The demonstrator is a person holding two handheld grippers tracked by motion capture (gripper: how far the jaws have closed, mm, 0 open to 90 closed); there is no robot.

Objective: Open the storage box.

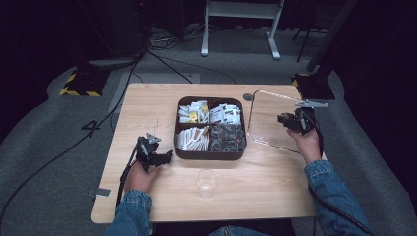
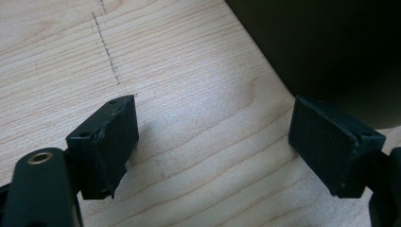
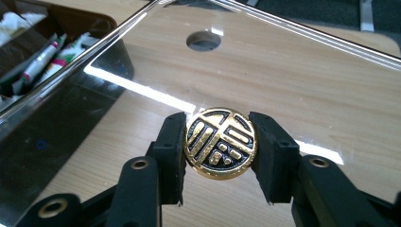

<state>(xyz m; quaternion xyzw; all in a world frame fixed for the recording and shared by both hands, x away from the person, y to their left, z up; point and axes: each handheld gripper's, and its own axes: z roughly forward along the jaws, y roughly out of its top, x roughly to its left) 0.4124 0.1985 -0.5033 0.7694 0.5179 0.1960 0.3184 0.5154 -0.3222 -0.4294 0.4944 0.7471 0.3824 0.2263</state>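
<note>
A dark square tray (image 1: 210,155) with four compartments of sachets and packets stands mid-table. To its right is a clear lid (image 1: 270,118) with a round gold knob (image 3: 220,143) bearing a black pattern. My right gripper (image 1: 290,120) is shut on that knob, one pad pressing each side, and the clear lid (image 3: 293,71) stretches out beyond it over the wood. I cannot tell whether the lid rests on the table. My left gripper (image 1: 164,156) rests low on the table just left of the tray. Its jaws stand wide open in the left gripper view (image 2: 213,142) with bare wood between them.
A clear plastic cup (image 1: 206,183) stands near the front edge, in front of the tray. The tray's dark wall (image 2: 331,47) rises close to the left gripper. A round hole (image 3: 203,40) shows in the tabletop through the lid. Cables and stand legs lie on the floor behind.
</note>
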